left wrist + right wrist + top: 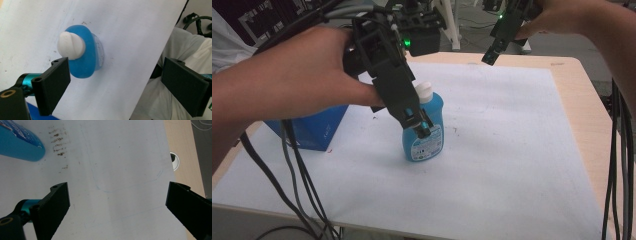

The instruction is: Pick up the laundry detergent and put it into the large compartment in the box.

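Looking down from the high view, we see a blue bottle (424, 131) with a white cap (424, 91) standing upright near the middle of a white sheet (512, 150) that covers most of a light wooden table (579, 100). The left gripper (417, 121) reaches down from the upper left, held in the person's left hand (307, 75), and its tip lies in front of the bottle's upper body; from this angle we cannot tell whether it touches the bottle. In the left gripper view the jaws stand wide apart, released and holding nothing: the bottle (83, 53) shows from above, its cap (71, 45) just past the tip of the jaw at the left of that view, while the other jaw sits well off to the side over the sheet's edge and a white sleeve (185, 52). The right gripper (490, 55) hangs high over the far edge of the table, held in the right hand (557, 17), well apart from the bottle. In the right gripper view its jaws are also spread wide and empty above the sheet (120, 157), with the bottle's blue body (20, 145) in the upper left corner, some brown smudges (58, 143) beside it, and a round cable hole (174, 160) in the table at the right. A blue box (314, 131) sits at the left edge of the table, partly behind the left forearm, and dark cables (297, 175) trail off the table's near edge.
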{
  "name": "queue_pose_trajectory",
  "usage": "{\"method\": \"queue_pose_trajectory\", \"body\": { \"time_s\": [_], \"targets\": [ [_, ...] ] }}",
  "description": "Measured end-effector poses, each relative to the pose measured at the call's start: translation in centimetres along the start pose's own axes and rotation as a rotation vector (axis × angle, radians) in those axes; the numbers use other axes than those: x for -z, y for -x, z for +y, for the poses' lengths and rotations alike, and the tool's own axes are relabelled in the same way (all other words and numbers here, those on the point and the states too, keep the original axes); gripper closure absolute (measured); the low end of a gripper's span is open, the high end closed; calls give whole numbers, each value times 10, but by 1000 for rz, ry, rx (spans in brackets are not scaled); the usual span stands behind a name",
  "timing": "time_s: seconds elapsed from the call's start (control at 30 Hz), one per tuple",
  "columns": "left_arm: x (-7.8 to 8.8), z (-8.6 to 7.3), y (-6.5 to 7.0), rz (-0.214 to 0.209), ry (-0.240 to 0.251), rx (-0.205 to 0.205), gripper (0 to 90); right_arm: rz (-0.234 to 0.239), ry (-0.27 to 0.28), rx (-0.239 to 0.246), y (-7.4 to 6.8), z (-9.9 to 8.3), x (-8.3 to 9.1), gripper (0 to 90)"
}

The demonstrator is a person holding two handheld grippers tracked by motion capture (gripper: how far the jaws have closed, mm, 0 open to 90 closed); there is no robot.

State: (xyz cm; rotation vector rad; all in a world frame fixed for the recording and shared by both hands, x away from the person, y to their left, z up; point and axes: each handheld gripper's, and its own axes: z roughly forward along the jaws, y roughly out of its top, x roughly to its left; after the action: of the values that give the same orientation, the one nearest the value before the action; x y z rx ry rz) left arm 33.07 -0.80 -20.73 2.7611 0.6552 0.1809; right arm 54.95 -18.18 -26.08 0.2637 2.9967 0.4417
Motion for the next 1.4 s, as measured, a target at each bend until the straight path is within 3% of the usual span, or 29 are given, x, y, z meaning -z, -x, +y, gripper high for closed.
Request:
{"method": "queue_pose_trajectory", "body": {
  "time_s": [0.1, 0.43, 0.67, 0.9, 1.4],
  "targets": [
    [-6, 4, -9, 4, -10, 15, 90, 0, -4, -6, 1, -1, -1, 44],
    [-20, 8, -23, -16, -17, 29, 90, 2, 3, -2, 2, -1, -1, 44],
    [-42, 8, -34, -29, -18, 66, 90, 3, 8, 0, 2, -1, -1, 44],
    [-62, 6, -40, -17, -40, 97, 90, 4, 8, 0, 2, -1, -2, 44],
    [-82, 6, -44, -19, -45, 125, 91, 2, 9, 4, 2, 0, -3, 44]
  ]
}}
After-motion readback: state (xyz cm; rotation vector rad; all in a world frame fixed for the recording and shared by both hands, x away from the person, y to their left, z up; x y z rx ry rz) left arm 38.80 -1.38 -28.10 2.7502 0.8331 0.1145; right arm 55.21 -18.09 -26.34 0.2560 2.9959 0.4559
